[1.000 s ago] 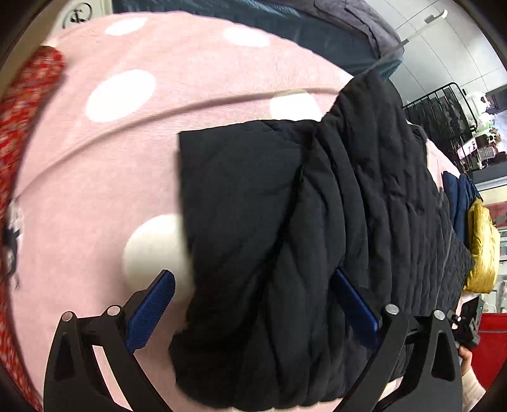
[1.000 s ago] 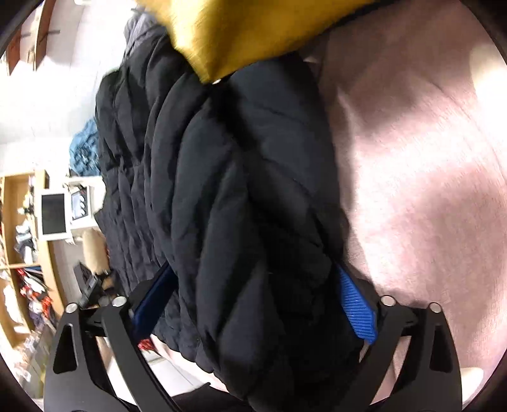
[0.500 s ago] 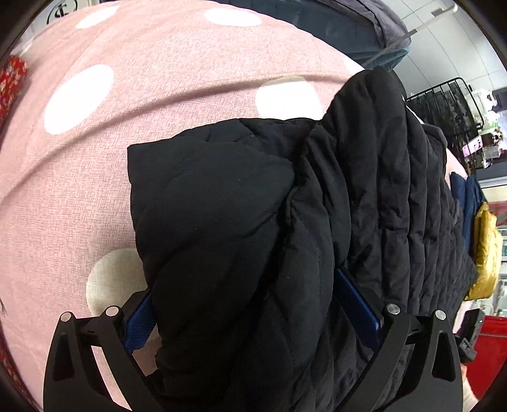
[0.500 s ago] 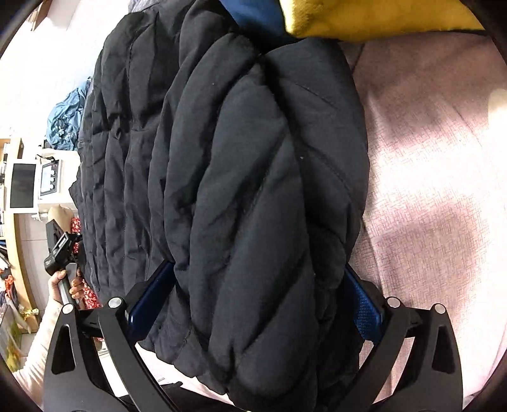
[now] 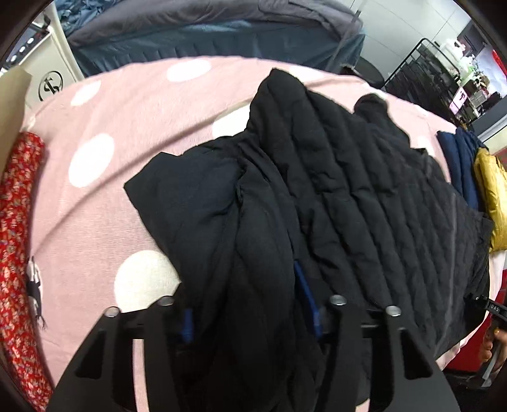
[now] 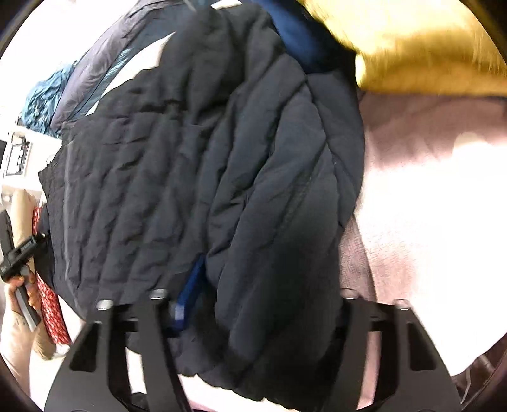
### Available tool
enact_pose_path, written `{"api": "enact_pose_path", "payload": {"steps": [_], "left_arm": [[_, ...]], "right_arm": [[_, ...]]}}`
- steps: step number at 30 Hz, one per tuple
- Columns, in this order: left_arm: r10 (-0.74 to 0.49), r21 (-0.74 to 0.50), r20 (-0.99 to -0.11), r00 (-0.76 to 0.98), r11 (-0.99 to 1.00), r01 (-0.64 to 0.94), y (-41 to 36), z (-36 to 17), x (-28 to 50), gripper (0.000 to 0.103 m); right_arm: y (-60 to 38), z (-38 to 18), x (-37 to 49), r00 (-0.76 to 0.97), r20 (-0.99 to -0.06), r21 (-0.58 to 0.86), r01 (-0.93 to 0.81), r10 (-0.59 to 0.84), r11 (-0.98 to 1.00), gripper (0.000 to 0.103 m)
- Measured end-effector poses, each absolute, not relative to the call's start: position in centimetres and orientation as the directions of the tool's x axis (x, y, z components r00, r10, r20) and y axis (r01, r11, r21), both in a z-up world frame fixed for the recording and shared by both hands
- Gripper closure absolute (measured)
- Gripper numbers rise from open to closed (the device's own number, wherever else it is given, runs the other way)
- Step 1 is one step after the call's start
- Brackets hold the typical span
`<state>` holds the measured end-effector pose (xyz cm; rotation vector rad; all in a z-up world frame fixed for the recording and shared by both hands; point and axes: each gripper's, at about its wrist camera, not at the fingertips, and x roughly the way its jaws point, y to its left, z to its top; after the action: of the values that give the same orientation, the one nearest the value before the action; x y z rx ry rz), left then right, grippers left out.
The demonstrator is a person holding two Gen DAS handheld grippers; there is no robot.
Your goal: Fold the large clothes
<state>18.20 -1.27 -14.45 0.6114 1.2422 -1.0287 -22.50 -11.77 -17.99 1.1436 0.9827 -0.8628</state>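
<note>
A large black quilted jacket (image 5: 364, 196) lies across a pink bedspread with white dots (image 5: 95, 196). My left gripper (image 5: 250, 304) is shut on a thick fold of the jacket at its left end, lifted off the spread; blue pads show on either side of the fold. In the right wrist view the same jacket (image 6: 177, 164) fills the frame. My right gripper (image 6: 263, 304) is shut on a bunched fold at the jacket's right end; its left blue pad (image 6: 187, 294) shows, the right pad is hidden by cloth.
A red patterned cloth (image 5: 16, 253) lies along the left edge of the bed. A navy garment (image 5: 459, 164) and a mustard-yellow one (image 5: 494, 196) lie at the right end, also in the right wrist view (image 6: 427, 54). A dark blue bed (image 5: 206, 28) and a clothes rack (image 5: 421, 73) stand behind.
Both grippers have closed narrower onto their folds of the jacket and lifted and pulled back, so more of the jacket and bed shows.
</note>
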Motion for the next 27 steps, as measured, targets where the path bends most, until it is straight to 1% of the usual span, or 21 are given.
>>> {"api": "enact_pose_path", "payload": {"steps": [1, 2, 4, 5, 7, 12, 15, 18, 22, 26, 27], "left_arm": [[-0.304, -0.149, -0.953, -0.007, 0.447, 0.882, -0.9, -14.0, 17.6, 0.064], [-0.322, -0.160, -0.947, -0.006, 0.454, 0.877, -0.5, -13.3, 17.4, 0.065], [-0.358, -0.178, -0.934, -0.003, 0.457, 0.871, 0.0, -11.9, 17.2, 0.070], [-0.387, -0.192, -0.922, -0.002, 0.454, 0.870, 0.3, -10.9, 16.7, 0.071], [-0.439, -0.220, -0.899, -0.004, 0.443, 0.869, 1.2, -9.3, 16.0, 0.074], [-0.505, -0.277, -0.863, -0.021, 0.436, 0.856, 3.6, -6.1, 13.7, 0.077], [-0.548, -0.306, -0.836, -0.026, 0.426, 0.852, 4.2, -3.8, 12.0, 0.077], [-0.589, -0.307, -0.808, -0.004, 0.416, 0.856, 5.3, -0.8, 11.2, 0.077], [-0.657, -0.275, -0.753, 0.031, 0.357, 0.893, 3.5, 4.0, 8.4, 0.077], [-0.719, -0.230, -0.694, 0.021, 0.250, 0.941, -0.3, 8.8, 4.2, 0.077], [-0.734, -0.236, -0.679, 0.005, 0.225, 0.945, -1.3, 9.5, 3.3, 0.077]], "right_arm": [[-11.5, -17.1, -22.0, 0.332, -0.941, 0.307, 0.919, -0.068, 0.248, 0.065], [-11.1, -16.2, -21.4, 0.322, -0.943, 0.286, 0.913, -0.085, 0.292, 0.072], [-10.2, -14.1, -20.0, 0.299, -0.946, 0.231, 0.894, -0.126, 0.383, 0.078], [-9.8, -13.0, -19.3, 0.292, -0.945, 0.208, 0.883, -0.147, 0.421, 0.081], [-9.2, -10.8, -18.0, 0.302, -0.937, 0.187, 0.861, -0.178, 0.474, 0.083], [-9.6, -5.2, -15.7, 0.349, -0.906, 0.148, 0.793, -0.241, 0.592, 0.087], [-10.6, -1.6, -14.2, 0.363, -0.886, 0.091, 0.747, -0.289, 0.659, 0.088], [-12.1, 1.8, -13.9, 0.385, -0.865, 0.051, 0.706, -0.321, 0.707, 0.090], [-14.7, 6.6, -16.1, 0.431, -0.828, 0.025, 0.667, -0.358, 0.745, 0.091], [-18.1, 10.8, -18.8, 0.432, -0.792, -0.048, 0.661, -0.432, 0.749, 0.092], [-19.2, 11.9, -20.2, 0.426, -0.781, -0.065, 0.672, -0.457, 0.737, 0.092]]}}
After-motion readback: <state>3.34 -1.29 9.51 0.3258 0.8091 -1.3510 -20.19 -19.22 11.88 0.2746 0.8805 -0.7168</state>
